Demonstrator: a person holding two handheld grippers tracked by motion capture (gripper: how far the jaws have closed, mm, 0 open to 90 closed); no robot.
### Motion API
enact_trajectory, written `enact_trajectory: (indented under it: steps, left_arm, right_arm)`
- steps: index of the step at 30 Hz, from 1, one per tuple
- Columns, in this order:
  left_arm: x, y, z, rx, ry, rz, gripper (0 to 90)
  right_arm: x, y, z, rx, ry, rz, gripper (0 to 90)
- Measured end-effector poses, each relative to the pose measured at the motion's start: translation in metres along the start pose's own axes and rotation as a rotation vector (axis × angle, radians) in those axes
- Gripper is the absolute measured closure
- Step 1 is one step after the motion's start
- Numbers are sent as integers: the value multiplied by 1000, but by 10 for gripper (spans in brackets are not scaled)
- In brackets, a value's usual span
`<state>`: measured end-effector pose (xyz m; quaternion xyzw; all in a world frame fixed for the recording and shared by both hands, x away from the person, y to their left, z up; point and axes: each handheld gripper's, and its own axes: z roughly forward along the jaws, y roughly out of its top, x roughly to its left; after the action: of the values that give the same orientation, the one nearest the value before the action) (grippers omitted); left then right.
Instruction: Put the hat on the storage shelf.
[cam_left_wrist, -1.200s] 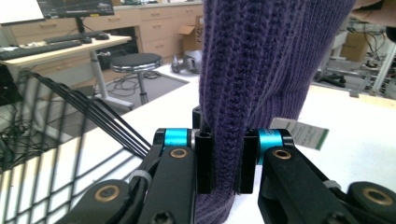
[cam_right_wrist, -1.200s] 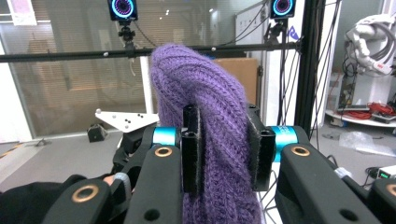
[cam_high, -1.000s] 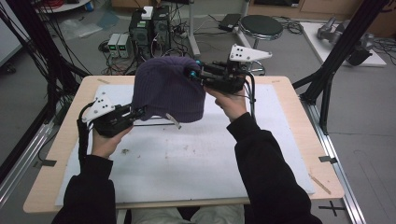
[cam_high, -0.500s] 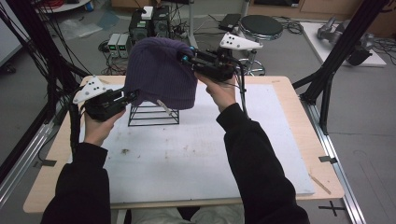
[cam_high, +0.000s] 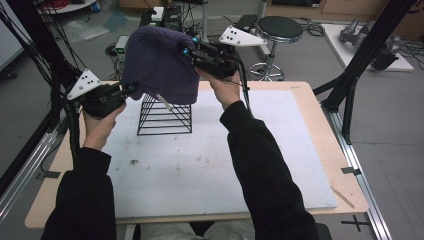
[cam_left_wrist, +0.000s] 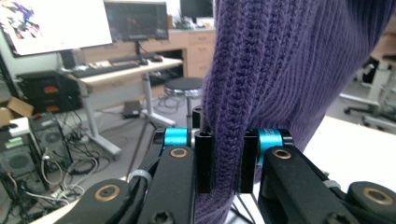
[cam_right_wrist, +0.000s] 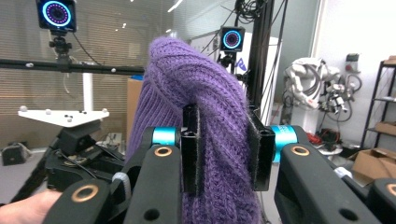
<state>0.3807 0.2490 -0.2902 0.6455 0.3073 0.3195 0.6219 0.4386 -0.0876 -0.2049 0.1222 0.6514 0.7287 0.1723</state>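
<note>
The purple knit hat (cam_high: 159, 64) hangs in the air above the wire stand (cam_high: 165, 115), held between the two grippers. The left gripper (cam_high: 131, 90) has its jaws closed on the lower edge of the hat; in the left gripper view the knit (cam_left_wrist: 261, 84) is pinched flat between the two black pads. The right gripper (cam_high: 186, 51) is closed on the other side, higher up, and in the right gripper view a thick bunch of the knit (cam_right_wrist: 210, 121) sits between its jaws. So both grippers are almost fully shut, each with hat fabric in it.

The stand is a black wire frame, standing upright on the white mat (cam_high: 210, 170) that covers the tabletop (cam_high: 345, 150). The bottom of the hat overlaps the top of the frame in the high view, and a small pale piece (cam_high: 164, 102), perhaps a tag, hangs from the rim there. I cannot tell if the hat touches the frame or is just above it.

The step in hand seems to be to carry the hat clear of the stand. To do it well, both hands should move together at the same speed, so the knit is not stretched between them. The rim should be high enough that it does not catch a wire and pull the light frame over. The grip must stay firm, because the left gripper holds only a thin edge and it could slip out.
</note>
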Motion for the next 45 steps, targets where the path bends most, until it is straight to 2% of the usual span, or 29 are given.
enact_trajectory:
  steps: [3,5,6,9,13,15,17,22,28,33,38,42,45]
  left_arm:
    - [3,2,-1,-2,45,12,820]
    - [3,4,-1,-21,72,15,818]
    - [3,6,-1,-28,72,5,818]
    - [3,10,1,-29,87,16,818]
    - [3,9,3,-19,74,11,816]
    - [3,5,3,-13,82,14,814]
    - [5,0,4,4,91,18,813]
    - [9,-14,1,18,104,-5,813]
    - [14,-28,-5,40,85,-58,813]
    - [17,-39,-7,71,43,-120,813]
    - [21,-52,-8,97,50,-135,812]
    - [23,-63,-8,105,34,-151,810]
    - [22,-70,-5,141,21,-149,808]
  right_arm:
    - [0,0,3,4,-10,-21,722]
    - [1,0,4,-9,-25,-28,720]
    - [2,0,4,-20,-33,-27,720]
    - [3,2,6,-41,-43,-25,720]
    - [0,2,6,-48,-46,-14,718]
    - [-1,1,6,-37,-36,-1,716]
    - [-1,0,7,-16,-31,-8,715]
    - [2,-8,15,22,-17,-10,705]
    - [2,-18,22,71,-11,4,700]
    - [3,-24,28,109,-18,31,697]
    - [1,-31,32,167,-5,74,696]
    - [3,-34,36,196,-17,57,696]
    - [6,-37,39,233,-37,50,699]
